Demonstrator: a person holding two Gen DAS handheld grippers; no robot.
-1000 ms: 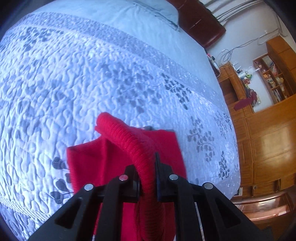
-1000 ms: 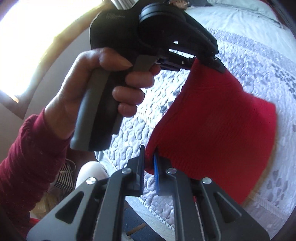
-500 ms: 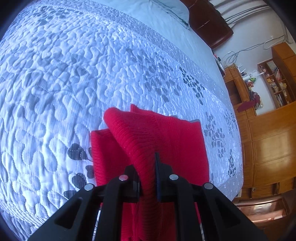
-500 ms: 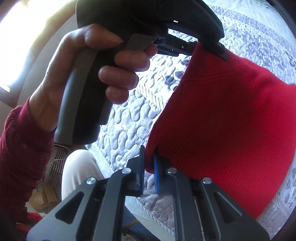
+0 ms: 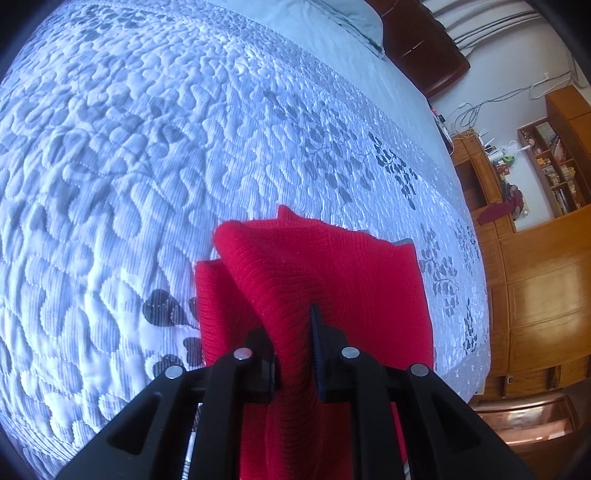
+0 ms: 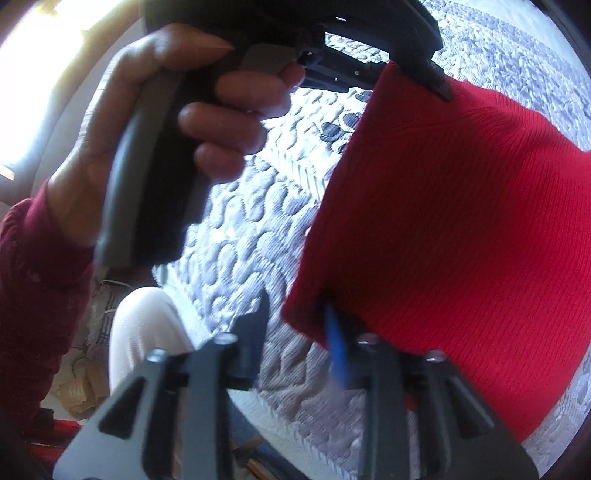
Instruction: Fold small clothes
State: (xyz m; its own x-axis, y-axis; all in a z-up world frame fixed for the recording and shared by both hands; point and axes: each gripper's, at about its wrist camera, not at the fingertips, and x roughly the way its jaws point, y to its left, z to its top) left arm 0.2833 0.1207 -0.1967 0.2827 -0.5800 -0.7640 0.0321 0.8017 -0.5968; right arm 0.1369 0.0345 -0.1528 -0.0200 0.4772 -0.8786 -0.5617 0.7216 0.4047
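Note:
A red knit garment (image 5: 332,266) lies folded on the quilted bedspread (image 5: 147,147), near the bed's edge. My left gripper (image 5: 293,332) pinches a raised fold of it; its jaws are easing open, but the knit still fills the gap. In the right wrist view the same garment (image 6: 461,221) hangs from the left gripper (image 6: 439,85), which a hand (image 6: 184,129) holds. My right gripper (image 6: 297,325) is opening: its jaws stand apart, and the garment's lower corner sits loose between them, next to the blue pad (image 6: 336,343).
Wooden cabinets and shelves (image 5: 535,295) line the wall past the bed. A dark headboard (image 5: 417,37) and a pillow (image 5: 332,18) are at the far end. A leg in white trousers (image 6: 144,332) and a dark red sleeve (image 6: 33,295) are by the bed's edge.
Both grippers came down toward the bed and the garment now spreads wider on the quilt. The right jaws, shut on the corner before, have parted.

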